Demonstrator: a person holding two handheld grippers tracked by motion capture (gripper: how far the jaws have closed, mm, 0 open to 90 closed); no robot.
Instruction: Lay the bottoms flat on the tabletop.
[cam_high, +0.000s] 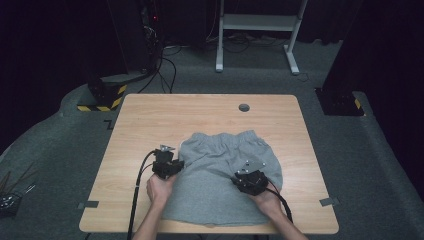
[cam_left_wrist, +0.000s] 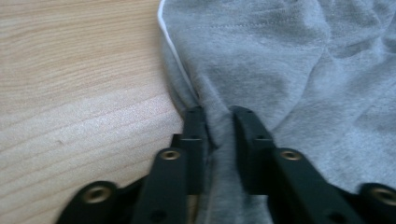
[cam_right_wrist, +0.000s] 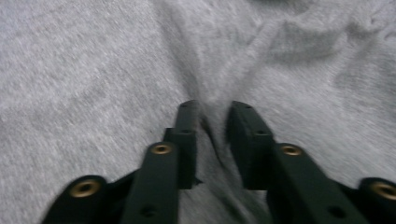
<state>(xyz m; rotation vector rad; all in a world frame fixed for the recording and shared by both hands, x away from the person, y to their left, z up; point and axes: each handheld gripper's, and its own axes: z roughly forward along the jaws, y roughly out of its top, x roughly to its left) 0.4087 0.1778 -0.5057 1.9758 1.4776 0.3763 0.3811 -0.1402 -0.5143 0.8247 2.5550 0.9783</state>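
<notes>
Grey sweat shorts lay on wooden worktop. My left gripper pinched their left edge fold; my right gripper pinched mid-fabric ridge.

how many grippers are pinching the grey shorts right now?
2. The left gripper pinches a fold at the grey shorts' left edge; the right gripper pinches a fold farther right, on their right half.
</notes>
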